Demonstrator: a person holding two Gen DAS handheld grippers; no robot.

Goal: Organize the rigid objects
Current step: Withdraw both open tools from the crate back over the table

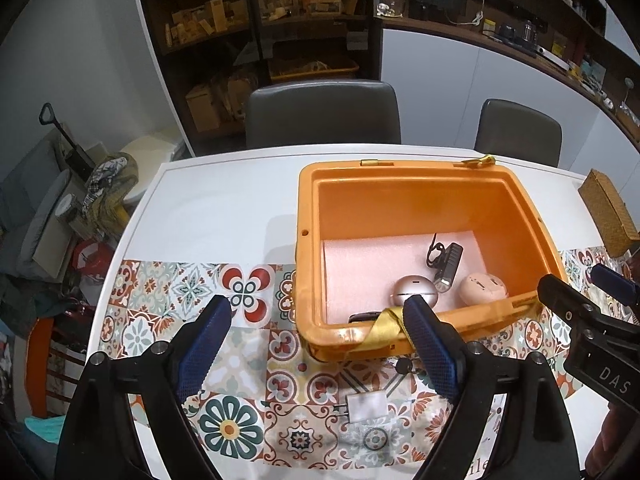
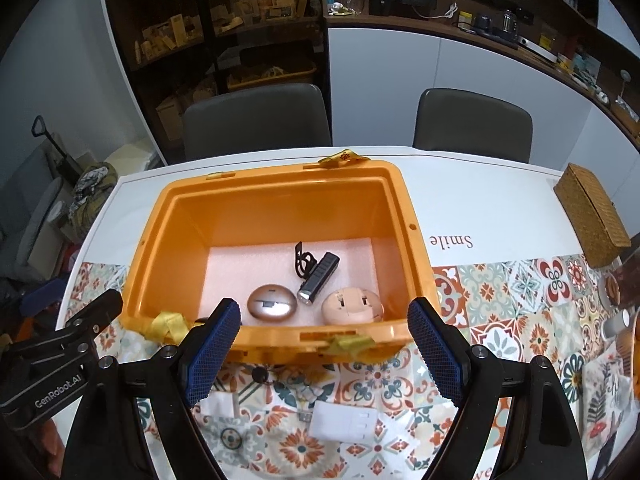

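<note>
- Left wrist view: left gripper [image 1: 318,346] fingers wide apart, nothing held. White rectangular plastic adapter [image 1: 366,405] lies on tabletop [image 1: 224,208] just below-between them, nearer the right finger. Orange plastic bin [image 1: 400,188] ahead holds 4 items: silver oval case [image 1: 412,288], pink oval case [image 1: 482,288], black flashlight [image 1: 450,266], 1 dark item at near wall.
- Right wrist view: right gripper [image 2: 324,350] fingers wide apart, empty. 2 white blocks on the cloth; the bigger white rectangular one [image 2: 344,420] sits between fingers, long axis crosswise — right hand looks better placed imo.

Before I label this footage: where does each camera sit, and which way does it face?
Left wrist: sits on the left gripper, faces down over its open fingers at the orange bin; the right gripper shows at right.
Right wrist: sits on the right gripper, fingers open, facing the bin from further right; the left gripper shows at left.
Shared: bin, flashlight, patterned mat, two chairs.
</note>
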